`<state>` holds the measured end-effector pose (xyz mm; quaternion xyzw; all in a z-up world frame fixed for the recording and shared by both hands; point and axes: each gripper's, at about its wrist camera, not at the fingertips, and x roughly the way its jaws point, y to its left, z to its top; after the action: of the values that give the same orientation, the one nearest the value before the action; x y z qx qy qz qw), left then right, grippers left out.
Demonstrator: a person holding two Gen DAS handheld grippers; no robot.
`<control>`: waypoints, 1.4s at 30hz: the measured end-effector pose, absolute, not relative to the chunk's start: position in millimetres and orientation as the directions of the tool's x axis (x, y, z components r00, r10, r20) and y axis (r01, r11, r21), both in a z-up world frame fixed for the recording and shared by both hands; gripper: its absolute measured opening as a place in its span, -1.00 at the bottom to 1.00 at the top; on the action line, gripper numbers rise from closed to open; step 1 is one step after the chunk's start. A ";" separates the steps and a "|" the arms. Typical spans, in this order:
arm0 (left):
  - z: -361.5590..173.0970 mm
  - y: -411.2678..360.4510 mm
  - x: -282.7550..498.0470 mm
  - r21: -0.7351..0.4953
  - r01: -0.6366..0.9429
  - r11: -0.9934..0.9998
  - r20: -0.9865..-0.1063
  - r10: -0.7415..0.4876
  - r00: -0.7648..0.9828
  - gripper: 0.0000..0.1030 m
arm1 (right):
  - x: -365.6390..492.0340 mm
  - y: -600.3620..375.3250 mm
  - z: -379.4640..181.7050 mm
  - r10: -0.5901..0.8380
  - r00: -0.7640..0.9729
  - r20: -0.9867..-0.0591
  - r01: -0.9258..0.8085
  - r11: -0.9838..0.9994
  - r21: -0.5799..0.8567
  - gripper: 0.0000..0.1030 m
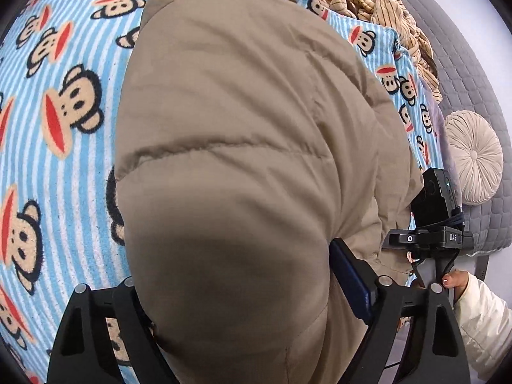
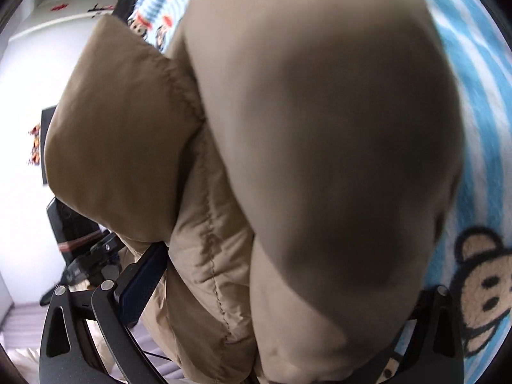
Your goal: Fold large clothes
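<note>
One big bed [image 1: 473, 73] fills the room, with a grey padded end. One blue and white striped blanket [image 1: 80, 147] with many monkey faces covers it. On top of the blanket lies one puffy tan coat [image 1: 240, 112], the biggest soft thing here. It bulges up between the fingers of both tools.

At the far right there is one heap of striped yellow cloth [image 1: 384, 9]. Near it sits one round cream pillow [image 1: 476, 156].

There are two grippers. The left gripper [image 1: 233, 291] has the coat bunched between its two black fingers, but the cloth hides the pads, so I cannot tell if it is squeezing. The right gripper [image 2: 281, 288] also has coat stuffed between its fingers, and I cannot tell if it is pinching. One hand [image 1: 456, 280] in a white sleeve [image 1: 483, 323] holds it.
</note>
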<state>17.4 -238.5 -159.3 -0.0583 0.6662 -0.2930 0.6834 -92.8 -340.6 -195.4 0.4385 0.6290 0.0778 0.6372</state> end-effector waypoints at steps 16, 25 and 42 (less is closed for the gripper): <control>-72.5 -187.3 38.8 -0.457 0.417 0.786 -0.838 -0.537 0.092 0.62 | -51.1 -257.4 -129.8 0.679 0.333 -0.654 0.280 0.592 0.756 0.34; -67.0 -46.4 111.0 -0.429 0.429 0.795 -0.833 -0.531 0.153 0.62 | 12.2 -142.0 -123.3 0.653 0.373 -0.659 0.218 0.629 0.746 0.34; -101.4 103.4 176.9 -0.362 0.161 0.918 -0.851 -0.396 0.344 0.65 | 53.9 -53.3 -138.1 0.359 0.288 -0.888 0.349 0.824 0.446 0.48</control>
<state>176.9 103.4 -101.4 -0.1075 0.5465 -0.1714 0.8126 53.9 -53.3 -138.1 0.2967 0.5965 0.0030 0.7457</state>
